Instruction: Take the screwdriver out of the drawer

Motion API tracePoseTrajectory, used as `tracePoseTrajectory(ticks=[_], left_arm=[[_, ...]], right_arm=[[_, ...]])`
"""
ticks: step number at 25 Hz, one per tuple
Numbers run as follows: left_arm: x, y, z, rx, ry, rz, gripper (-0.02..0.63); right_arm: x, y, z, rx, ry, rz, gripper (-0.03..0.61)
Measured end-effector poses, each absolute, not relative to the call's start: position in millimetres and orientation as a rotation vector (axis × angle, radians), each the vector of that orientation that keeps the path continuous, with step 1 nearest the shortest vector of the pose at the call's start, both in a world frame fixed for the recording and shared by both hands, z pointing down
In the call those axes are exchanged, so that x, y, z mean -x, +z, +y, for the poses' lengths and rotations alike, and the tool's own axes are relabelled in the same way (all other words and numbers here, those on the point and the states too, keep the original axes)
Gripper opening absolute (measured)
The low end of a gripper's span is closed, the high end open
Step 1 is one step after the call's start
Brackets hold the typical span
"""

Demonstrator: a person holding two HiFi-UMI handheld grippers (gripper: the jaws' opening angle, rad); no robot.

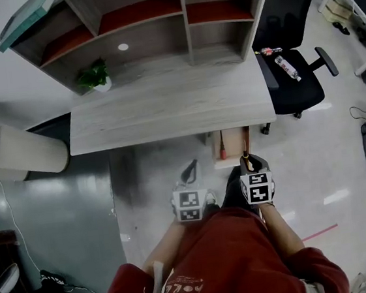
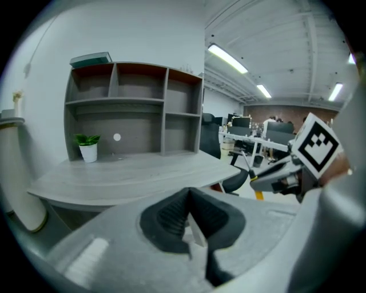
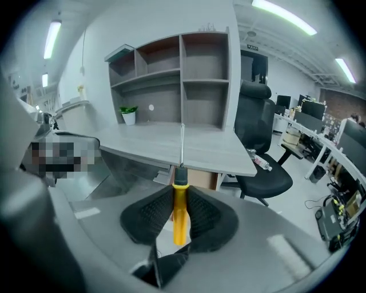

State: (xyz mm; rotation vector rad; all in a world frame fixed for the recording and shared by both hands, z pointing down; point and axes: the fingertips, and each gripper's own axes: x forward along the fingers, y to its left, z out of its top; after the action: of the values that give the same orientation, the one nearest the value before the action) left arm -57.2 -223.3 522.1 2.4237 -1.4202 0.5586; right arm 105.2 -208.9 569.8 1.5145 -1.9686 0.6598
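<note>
A screwdriver (image 3: 179,213) with a yellow handle and a thin metal shaft stands between the pads of my right gripper (image 3: 180,222), which is shut on the handle. Its shaft points up and away toward the desk. In the head view my right gripper (image 1: 250,162) holds the screwdriver (image 1: 245,156) just in front of the open drawer (image 1: 236,161) under the desk's right end. My left gripper (image 1: 189,173) hangs beside it, to the left, shut with nothing between its pads (image 2: 171,220). The right gripper (image 2: 273,178) also shows at the right of the left gripper view.
A grey wooden desk (image 1: 165,108) with a shelf unit (image 1: 149,21) and a small potted plant (image 1: 96,77) stands ahead. A black office chair (image 1: 293,77) with a bottle on its seat is at the right. A red-handled item (image 1: 223,150) lies in the drawer.
</note>
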Motion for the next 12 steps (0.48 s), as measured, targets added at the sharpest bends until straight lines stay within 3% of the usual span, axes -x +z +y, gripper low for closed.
tracePoseTrajectory(ticks=[12], left_arm=[[64, 475, -223, -2.481, 0.416, -1.467, -0.003]], right_arm=[[-102, 525, -212, -1.578, 0.644, -2.089, 0.071]])
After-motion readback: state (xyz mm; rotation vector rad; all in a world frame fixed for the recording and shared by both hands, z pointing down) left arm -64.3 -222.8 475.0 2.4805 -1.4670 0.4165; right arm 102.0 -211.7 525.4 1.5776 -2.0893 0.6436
